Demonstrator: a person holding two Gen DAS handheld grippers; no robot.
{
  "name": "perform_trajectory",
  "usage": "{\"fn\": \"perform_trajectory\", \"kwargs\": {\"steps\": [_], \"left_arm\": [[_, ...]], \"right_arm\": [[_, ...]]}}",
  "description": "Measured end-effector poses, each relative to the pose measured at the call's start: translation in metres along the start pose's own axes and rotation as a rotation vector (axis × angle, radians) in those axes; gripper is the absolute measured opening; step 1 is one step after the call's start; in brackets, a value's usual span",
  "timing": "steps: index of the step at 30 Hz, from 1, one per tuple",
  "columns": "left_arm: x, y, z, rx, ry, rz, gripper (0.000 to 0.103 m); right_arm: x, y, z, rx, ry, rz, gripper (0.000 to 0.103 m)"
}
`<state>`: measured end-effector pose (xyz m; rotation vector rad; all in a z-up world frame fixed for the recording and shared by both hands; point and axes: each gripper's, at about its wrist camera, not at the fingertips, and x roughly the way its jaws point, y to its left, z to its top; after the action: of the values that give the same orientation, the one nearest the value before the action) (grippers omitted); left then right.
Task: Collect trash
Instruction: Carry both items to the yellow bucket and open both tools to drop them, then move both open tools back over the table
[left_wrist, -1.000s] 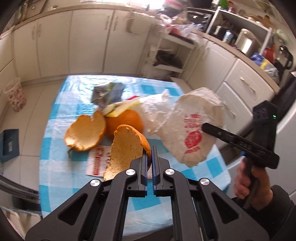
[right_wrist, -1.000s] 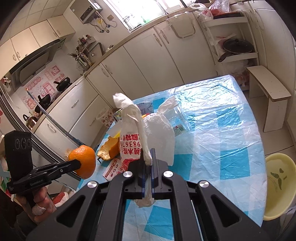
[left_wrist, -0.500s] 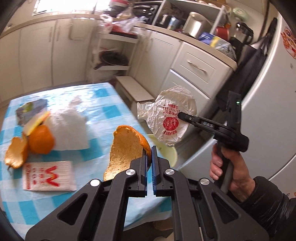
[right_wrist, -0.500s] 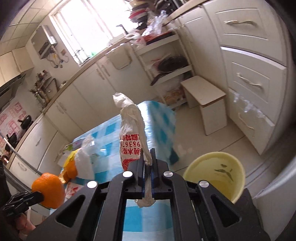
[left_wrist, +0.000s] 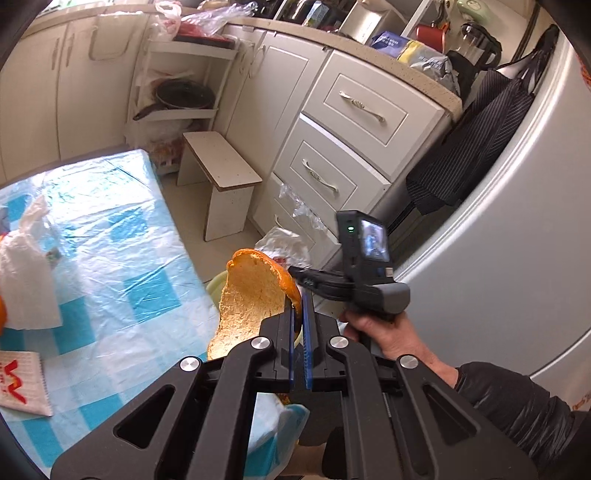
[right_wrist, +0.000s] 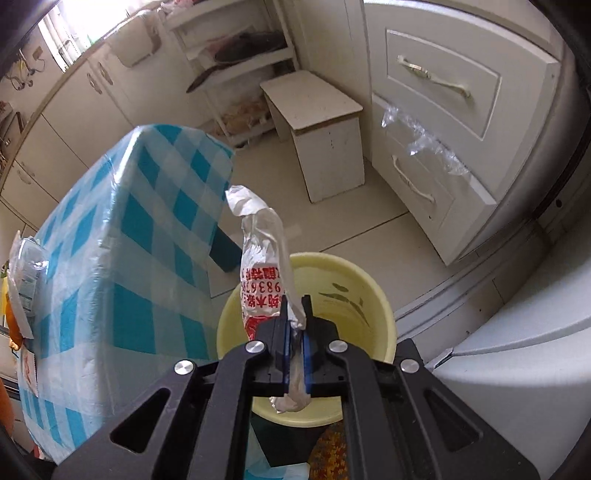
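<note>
My left gripper (left_wrist: 298, 295) is shut on a big curved orange peel (left_wrist: 251, 295), held past the table's right edge. In the right wrist view my right gripper (right_wrist: 295, 306) points steeply down over the yellow bin (right_wrist: 347, 291) on the floor. A crumpled white plastic bag (right_wrist: 260, 273) with red print sits between its pads, which still touch it while the jaws are opening. In the left wrist view a hand holds the right gripper (left_wrist: 295, 271) just beyond the peel, with the bag (left_wrist: 284, 243) behind it. A sliver of the bin (left_wrist: 216, 286) shows beside the peel.
The blue-checked table (left_wrist: 110, 240) still carries a white plastic bag (left_wrist: 26, 280) and a red-and-white packet (left_wrist: 18, 380). A low white stool (right_wrist: 314, 107) stands behind the bin. White drawers (right_wrist: 436, 110) and a fridge (left_wrist: 498, 277) close off the right side.
Both grippers swung right, off the table, carrying the peel and the bag. The right gripper tilted down and sank until it hung over the yellow bin.
</note>
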<state>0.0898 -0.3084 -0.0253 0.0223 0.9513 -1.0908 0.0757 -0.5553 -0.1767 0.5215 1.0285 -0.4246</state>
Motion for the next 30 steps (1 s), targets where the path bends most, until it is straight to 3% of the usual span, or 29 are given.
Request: {"fn": "perform_trajectory", "kwargs": {"steps": [4,9,16,21,23,26,28,30], "left_arm": [[0.035,0.0,0.005,-0.023,0.034,-0.002,0.004],[0.083,-0.002,0.009,-0.049,0.088,-0.006,0.004],[0.172,-0.005,0.011,-0.102,0.218,0.047,0.004],[0.228,0.006,0.011,-0.164,0.307,0.085,0.006],[0.24,0.006,0.012,-0.172,0.325,0.101,0.012],[0.241,0.002,0.011,-0.153,0.32,0.127,0.032],[0.231,-0.003,0.011,-0.111,0.299,0.16,0.058],[0.221,-0.004,0.012,-0.093,0.279,0.187,0.067]], "right_arm": [[0.004,-0.009,0.008,0.07,0.034,0.054,0.03],[-0.04,-0.024,0.028,0.181,-0.101,0.133,0.049],[-0.111,-0.028,0.051,0.231,-0.356,0.193,0.061],[-0.116,-0.019,0.063,0.22,-0.38,0.22,0.062],[-0.116,-0.017,0.064,0.22,-0.374,0.234,0.062],[-0.119,-0.014,0.069,0.207,-0.38,0.253,0.062],[-0.122,-0.011,0.07,0.202,-0.391,0.252,0.063],[-0.125,-0.009,0.069,0.208,-0.401,0.254,0.063]]}}
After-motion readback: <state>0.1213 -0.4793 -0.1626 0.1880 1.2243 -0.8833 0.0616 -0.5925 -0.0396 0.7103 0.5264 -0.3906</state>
